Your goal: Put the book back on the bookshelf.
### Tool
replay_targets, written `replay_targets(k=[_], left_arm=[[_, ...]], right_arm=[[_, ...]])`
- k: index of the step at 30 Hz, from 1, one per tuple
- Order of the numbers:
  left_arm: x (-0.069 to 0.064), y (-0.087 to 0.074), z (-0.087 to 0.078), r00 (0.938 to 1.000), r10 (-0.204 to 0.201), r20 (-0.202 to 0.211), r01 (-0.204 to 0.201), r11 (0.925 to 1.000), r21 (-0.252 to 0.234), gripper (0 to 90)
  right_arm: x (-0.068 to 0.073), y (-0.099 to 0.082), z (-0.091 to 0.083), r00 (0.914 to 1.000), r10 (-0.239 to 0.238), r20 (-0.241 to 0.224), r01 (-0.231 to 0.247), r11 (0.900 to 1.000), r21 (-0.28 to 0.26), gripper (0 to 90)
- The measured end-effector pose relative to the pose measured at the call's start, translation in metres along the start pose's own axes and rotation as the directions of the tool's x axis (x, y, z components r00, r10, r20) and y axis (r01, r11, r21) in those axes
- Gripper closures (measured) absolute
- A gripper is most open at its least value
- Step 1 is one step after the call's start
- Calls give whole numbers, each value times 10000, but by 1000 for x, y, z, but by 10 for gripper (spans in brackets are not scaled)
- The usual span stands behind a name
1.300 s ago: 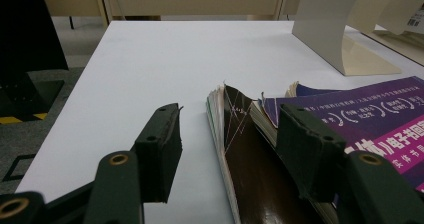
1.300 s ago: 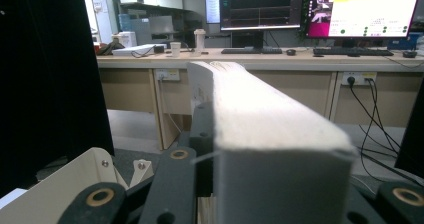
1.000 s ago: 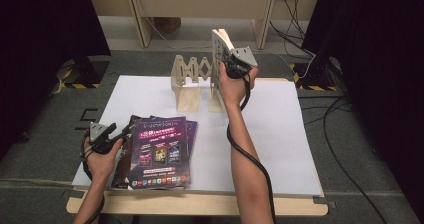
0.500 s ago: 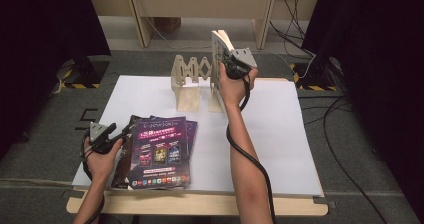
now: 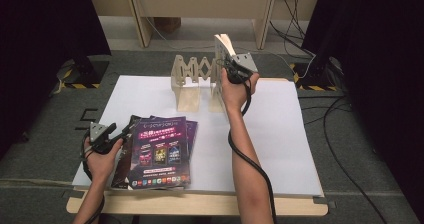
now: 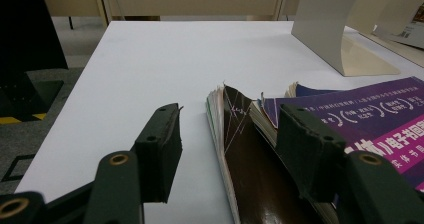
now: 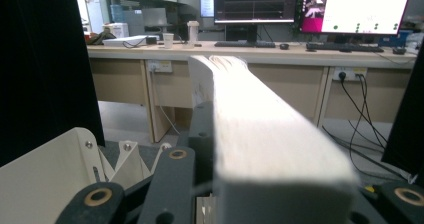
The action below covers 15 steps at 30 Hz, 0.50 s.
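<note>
Magazines (image 5: 160,151) lay stacked nearest you on the white surface (image 5: 280,134), toward its front left corner, a purple cover on top and darker ones fanned out beneath it. Your left tool (image 5: 121,134) rested at the stack's left edge with its jaws spread and nothing pinched; in the left gripper view one jaw stood over the bare surface and the other over the purple cover, with the page edges of the magazines (image 6: 240,149) between them.

Farther back, your right tool (image 5: 223,66) was clenched on a thick book (image 5: 222,46), held upright above the surface. In the right gripper view the book (image 7: 265,134) ran straight out from between the jaws, its pale page block facing the camera. It was beside the right end plate of the wooden accordion bookrack (image 5: 192,76), which stood at the far middle of the surface; whether book and rack touched, you could not tell.
</note>
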<state>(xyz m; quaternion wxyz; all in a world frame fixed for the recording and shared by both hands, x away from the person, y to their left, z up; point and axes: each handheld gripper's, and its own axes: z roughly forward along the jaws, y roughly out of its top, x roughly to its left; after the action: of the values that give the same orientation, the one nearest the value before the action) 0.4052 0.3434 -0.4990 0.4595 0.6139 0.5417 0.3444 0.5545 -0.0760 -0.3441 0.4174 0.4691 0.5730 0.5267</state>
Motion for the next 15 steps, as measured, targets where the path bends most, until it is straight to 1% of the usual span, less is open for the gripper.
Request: replay_targets(k=[1,2,4,7,8,10,11,13,14,15], left_arm=[[0,0,0,10000,14,1,-14,10000,1,427],[0,0,0,10000,27,0,-27,10000,6,428],[0,0,0,10000,52,-11,-52,10000,8,428],[-1,0,0,10000,71,-18,-71,10000,21,428],[-1,0,0,10000,84,-17,-84,10000,25,428],[-1,0,0,10000,90,-12,-90,10000,32,428],[-1,0,0,10000,74,-14,-74,10000,26,428],[-1,0,0,10000,80,-7,-80,10000,29,428],[-1,0,0,10000,81,-5,-81,10000,31,428],[-1,0,0,10000,86,-9,-86,10000,29,428]], right_arm=[[-1,-1,-1,10000,47,-59,-46,9999,132,737],[-2,-2,-2,9999,87,-82,-86,9999,110,736],[-3,-1,-4,9999,27,-128,-25,9997,230,730],[-3,2,-7,9998,-69,-176,75,9994,342,694],[-3,3,-8,9997,0,-235,9,9992,398,684],[-3,4,-8,9997,-117,-231,128,9988,479,662],[-3,4,-7,9996,-44,-293,60,9985,540,653],[-3,5,-6,9994,-63,-331,88,9971,761,637],[-3,5,-6,9994,-26,-336,51,9971,756,631],[-2,5,-5,9993,-82,-358,113,9960,881,626]])
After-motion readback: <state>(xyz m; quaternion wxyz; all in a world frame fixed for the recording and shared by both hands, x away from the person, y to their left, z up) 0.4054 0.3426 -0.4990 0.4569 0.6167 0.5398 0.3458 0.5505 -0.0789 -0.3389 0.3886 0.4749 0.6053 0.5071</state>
